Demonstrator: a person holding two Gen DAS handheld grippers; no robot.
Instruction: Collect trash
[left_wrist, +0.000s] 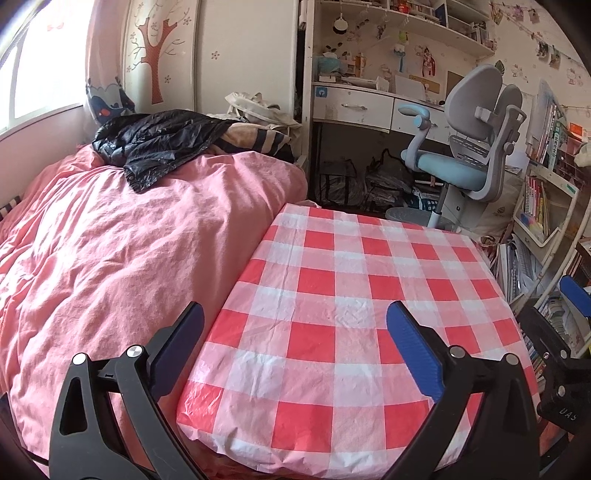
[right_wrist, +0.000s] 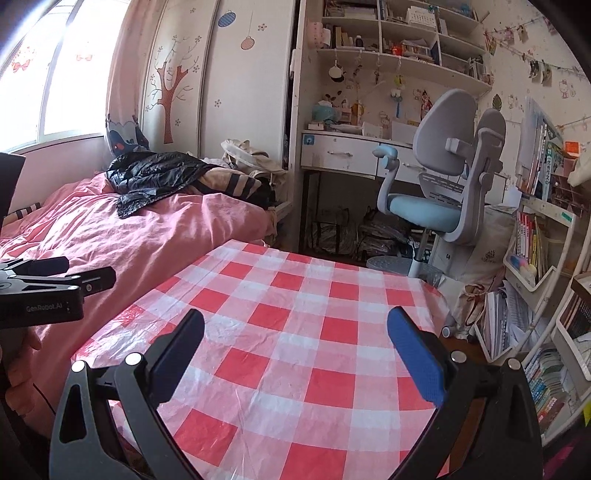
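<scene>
left wrist view. left claw (left_wrist: 295, 347) spread wide, nothing between the pads, hanging over the near edge of the counter (left_wrist: 369, 280) with its red-and-white checked plastic cloth. pink duvet (left_wrist: 110, 240) on the bed pressed against the counter's left side; black jacket (left_wrist: 155, 136) heaped at the far end. blue-seated chair (left_wrist: 454, 166) beyond the far edge, desk (left_wrist: 354, 107) behind it, dark bags (left_wrist: 373, 181) underneath. tip of the right claw (left_wrist: 574, 295) just visible at the right border.

no trash visible anywhere on the cloth; location of the task's thing not determinable from here. bags under the desk possibly rubbish, possibly storage, too dark to tell.

right wrist view. right claw (right_wrist: 295, 347) likewise wide open and empty above the same cloth. left claw's body at the left border over the duvet. cluttered bookshelf (right_wrist: 535, 258) at right.

risks: thin wrinkled cloth likely to snag on a pad and drag if swept low; grabbing a bag without knowing its contents could take the wrong thing. floor around the counter hidden, near edge cut off by claw bodies, small scraps possibly lost in the check pattern.
</scene>
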